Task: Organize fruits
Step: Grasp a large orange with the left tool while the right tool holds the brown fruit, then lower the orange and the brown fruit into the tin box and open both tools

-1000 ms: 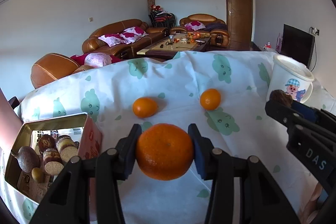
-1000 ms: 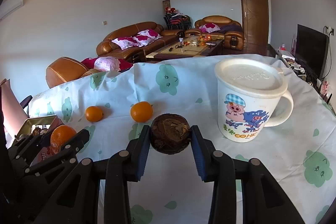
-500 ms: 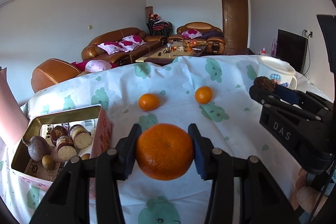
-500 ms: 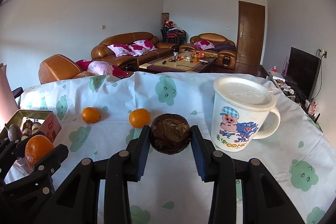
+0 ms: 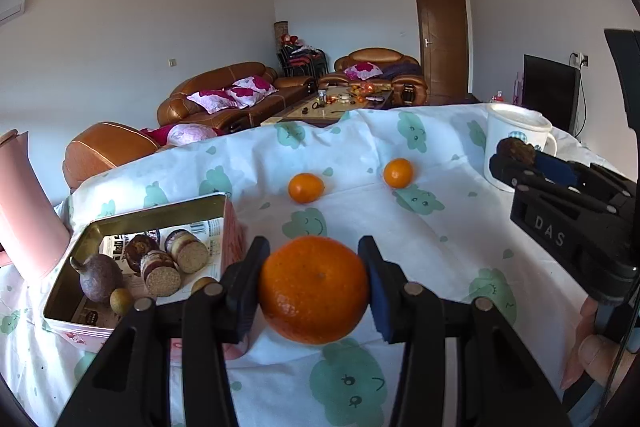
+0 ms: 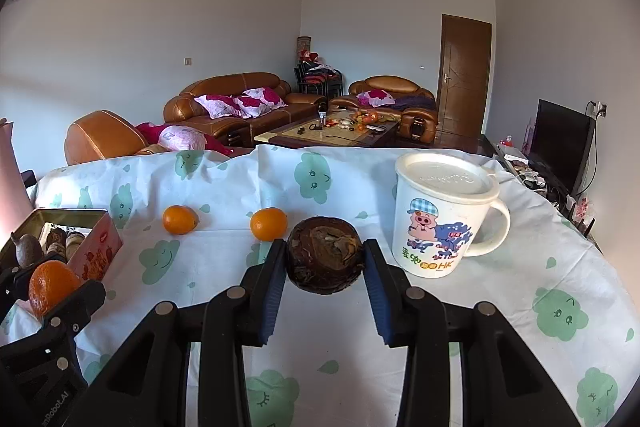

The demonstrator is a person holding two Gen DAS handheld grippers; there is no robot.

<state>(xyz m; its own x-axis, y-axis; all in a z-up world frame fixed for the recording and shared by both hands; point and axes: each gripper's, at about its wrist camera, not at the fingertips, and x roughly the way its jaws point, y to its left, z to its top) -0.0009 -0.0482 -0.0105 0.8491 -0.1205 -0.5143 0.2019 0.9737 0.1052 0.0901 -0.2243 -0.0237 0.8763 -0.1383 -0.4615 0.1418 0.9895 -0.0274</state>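
Cloud-print cloth (image 5: 460,227) covers the table. Left gripper (image 5: 314,287) clamps an orange (image 5: 314,289) above it; the tin (image 5: 156,215) sits just to its left, two small oranges (image 5: 306,187) lie ahead. Right gripper (image 6: 324,263) clamps a dark fruit (image 6: 325,259), mug (image 6: 444,215) just to its right.

A home living room: leather sofas (image 6: 240,103), coffee table (image 6: 340,131), television (image 6: 560,143).

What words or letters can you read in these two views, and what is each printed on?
"DAS": on the right tool's side.
"HK": on the mug, after characters too small to read.
"nRoboLAI": on the left tool's body, cut off by the frame.
Embossed script on the mug lid: unreadable.
Paper in the tin: too blurred.
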